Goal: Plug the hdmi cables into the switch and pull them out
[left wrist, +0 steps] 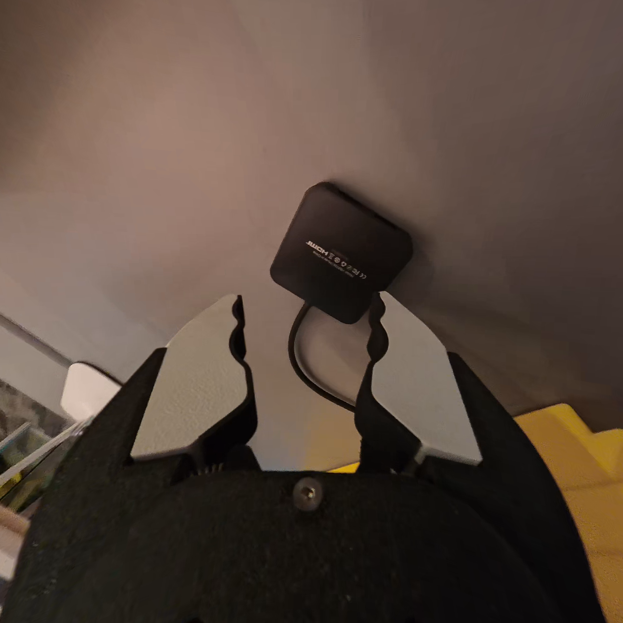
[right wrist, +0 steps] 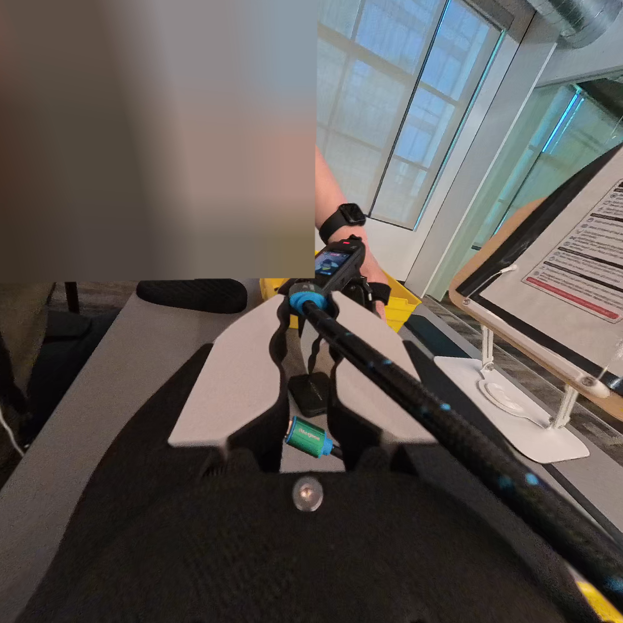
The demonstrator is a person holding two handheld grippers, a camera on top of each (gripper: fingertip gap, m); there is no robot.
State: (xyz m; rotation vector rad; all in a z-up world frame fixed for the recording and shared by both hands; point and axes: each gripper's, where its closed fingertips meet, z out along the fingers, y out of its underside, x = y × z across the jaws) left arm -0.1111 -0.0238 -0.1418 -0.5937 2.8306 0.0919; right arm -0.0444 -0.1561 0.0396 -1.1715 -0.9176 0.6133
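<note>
The black square HDMI switch (left wrist: 340, 253) lies flat on the grey table, and its short black lead (left wrist: 295, 354) loops back toward me. My left gripper (left wrist: 308, 296) is open and empty, with its tips just short of the switch's near corner. My right gripper (right wrist: 308, 301) is shut on the blue-collared plug (right wrist: 303, 300) of a black braided HDMI cable (right wrist: 421, 394), held above the table. That cable runs over my right finger to the lower right. A green HDMI plug (right wrist: 306, 436) lies on the table under the right gripper, near the switch (right wrist: 310, 392).
A yellow bin (right wrist: 401, 303) stands behind the left gripper and also shows in the left wrist view (left wrist: 573, 455). A white stand (right wrist: 505, 397) holding a framed board is at the right. A black padded rest (right wrist: 192, 295) lies at the table's far edge. Across from one pair of fingers to the other is roughly 25 centimeters.
</note>
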